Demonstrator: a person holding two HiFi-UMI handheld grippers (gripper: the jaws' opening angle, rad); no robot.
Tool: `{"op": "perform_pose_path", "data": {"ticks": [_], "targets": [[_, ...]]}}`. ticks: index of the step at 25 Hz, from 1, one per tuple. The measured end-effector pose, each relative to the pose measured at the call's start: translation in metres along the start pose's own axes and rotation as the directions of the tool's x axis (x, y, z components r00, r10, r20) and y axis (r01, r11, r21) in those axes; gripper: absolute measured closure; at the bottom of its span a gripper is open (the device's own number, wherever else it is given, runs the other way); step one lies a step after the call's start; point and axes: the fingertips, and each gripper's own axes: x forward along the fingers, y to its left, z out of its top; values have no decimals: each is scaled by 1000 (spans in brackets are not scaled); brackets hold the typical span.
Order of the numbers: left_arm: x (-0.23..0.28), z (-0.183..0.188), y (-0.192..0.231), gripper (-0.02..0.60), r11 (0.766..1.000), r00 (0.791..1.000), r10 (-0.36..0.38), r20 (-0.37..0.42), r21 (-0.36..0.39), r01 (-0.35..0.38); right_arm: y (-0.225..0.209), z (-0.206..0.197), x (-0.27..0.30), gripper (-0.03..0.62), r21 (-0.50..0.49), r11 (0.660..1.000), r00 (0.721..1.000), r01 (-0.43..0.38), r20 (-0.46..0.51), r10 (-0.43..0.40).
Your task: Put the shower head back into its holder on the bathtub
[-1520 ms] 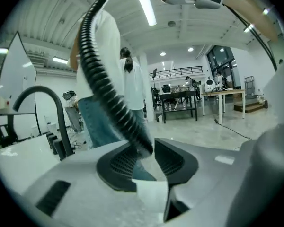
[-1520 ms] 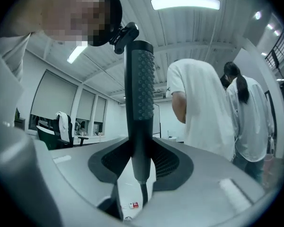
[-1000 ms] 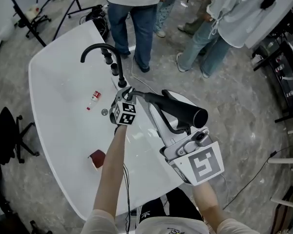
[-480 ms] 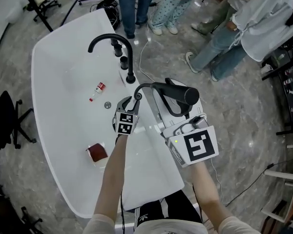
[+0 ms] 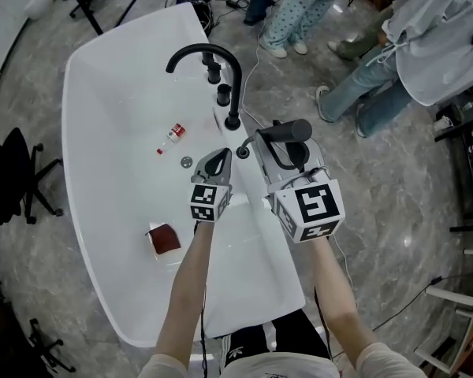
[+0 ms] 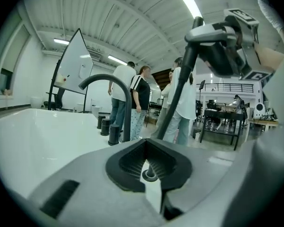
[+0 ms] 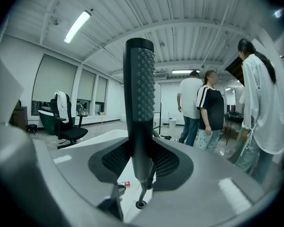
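We judge the task a good way along but unfinished: the shower head (image 7: 138, 79) is in hand and lined up, not yet seated.

The right gripper (image 7: 141, 161) has its jaws clamped on the lower part of the black handle. The handle stands upright between the pads, with the nubbed spray face rising well above the jaws. Below the jaws it narrows to a thin hose (image 7: 143, 186), which leads down to a small dark ring on the rim of the white bathtub (image 5: 102, 132). We take that ring to be the holder (image 7: 140, 204) (it is small in every view, so we say this with some caution). In the right gripper view the holder sits almost straight under the handle's tip, near it but apart, with the hose showing in the gap.

The left gripper (image 6: 146, 143) has its jaws together with nothing between them. The same ring shows just beyond their tips, so this gripper waits beside the holder rather than helping to carry. From its view the shower head hangs above and to the right of its jaws.

What is left, as we read it, is to sink the handle until its tapered end drops into the ring. Then the right jaws must open and back away without tipping the shower head out. The main risk we see is the hose bunching under the tip and blocking the seat.
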Motion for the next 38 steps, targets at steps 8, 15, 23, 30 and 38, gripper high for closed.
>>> {"op": "perform_pose_path", "data": {"ticks": [8, 15, 23, 30, 38], "targets": [[-8, -1, 12, 580, 999, 997, 39, 61, -3, -39, -14, -107, 51, 453, 149, 989, 992, 0, -126, 19], [-16, -19, 23, 581, 997, 996, 65, 64, -32, -64, -22, -195, 90, 453, 204, 978, 971, 36, -238, 14], [-22, -30, 29, 581, 997, 996, 72, 58, -47, -69, -8, -247, 110, 454, 131, 990, 943, 45, -334, 2], [-31, -7, 26, 581, 996, 995, 71, 75, -63, -67, -10, -237, 109, 427, 170, 983, 930, 75, -367, -8], [-96, 115, 23, 581, 979, 957, 196, 215, 7, -203, 4, -77, 51, 373, 152, 988, 990, 34, -137, -13]]}}
